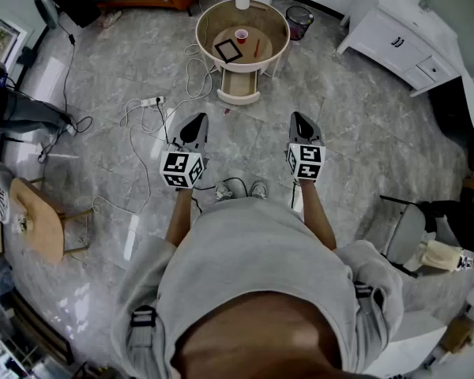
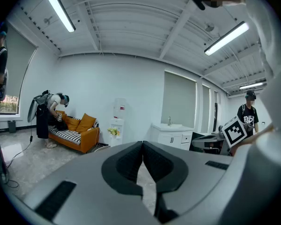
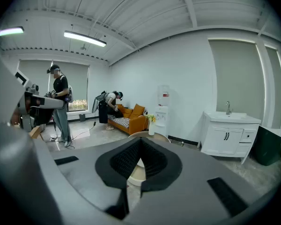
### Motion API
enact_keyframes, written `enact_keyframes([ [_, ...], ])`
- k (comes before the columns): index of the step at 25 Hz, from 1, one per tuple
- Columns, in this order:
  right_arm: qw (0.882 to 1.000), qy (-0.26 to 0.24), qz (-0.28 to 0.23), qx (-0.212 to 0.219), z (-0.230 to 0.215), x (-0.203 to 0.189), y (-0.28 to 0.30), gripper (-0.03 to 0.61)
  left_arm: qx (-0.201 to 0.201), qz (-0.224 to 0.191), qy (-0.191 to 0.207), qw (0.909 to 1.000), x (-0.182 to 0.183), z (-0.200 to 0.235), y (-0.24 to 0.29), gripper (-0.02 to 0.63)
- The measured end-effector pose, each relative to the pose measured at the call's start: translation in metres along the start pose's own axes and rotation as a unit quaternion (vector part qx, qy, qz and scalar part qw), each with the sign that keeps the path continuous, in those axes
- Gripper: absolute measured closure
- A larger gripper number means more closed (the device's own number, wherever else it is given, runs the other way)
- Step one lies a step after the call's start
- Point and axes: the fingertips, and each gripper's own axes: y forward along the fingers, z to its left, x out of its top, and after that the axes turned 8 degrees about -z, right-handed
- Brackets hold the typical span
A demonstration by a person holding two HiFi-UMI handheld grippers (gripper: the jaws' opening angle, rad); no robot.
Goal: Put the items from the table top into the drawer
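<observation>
The left gripper (image 1: 194, 125) and right gripper (image 1: 302, 123) both have their jaws pressed together on nothing. Well ahead of their tips stands the round beige table (image 1: 280, 30) with its open drawer (image 1: 239, 82), carrying a flat black square item (image 1: 227, 50), a small red cup (image 1: 241, 35) and a thin red stick (image 1: 257, 48). All three are too small to identify further.

Bright, even light from ceiling tube lights (image 2: 59, 7); glare streaks the glossy floor (image 1: 131, 242) lower left; fisheye bending at edges.

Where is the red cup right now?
In the head view the red cup stands on the round table, just beyond the black frame and left of the red pen.
</observation>
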Motion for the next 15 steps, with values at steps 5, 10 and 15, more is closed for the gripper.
enact_keyframes([
  [5, 1.000, 0.000, -0.001, 0.002, 0.0018, 0.0024, -0.0029, 0.555, 0.000, 0.001, -0.002, 1.0000, 0.0001, -0.0048, -0.0025, 0.598],
  [10, 1.000, -0.002, 0.000, -0.001, 0.0006, 0.0035, -0.0045, 0.555, -0.001, -0.002, -0.002, 1.0000, 0.0021, -0.0049, -0.0030, 0.598],
  [15, 1.000, -0.003, 0.001, -0.003, -0.0013, 0.0024, -0.0085, 0.555, -0.001, -0.001, -0.002, 1.0000, 0.0018, -0.0072, -0.0045, 0.598],
])
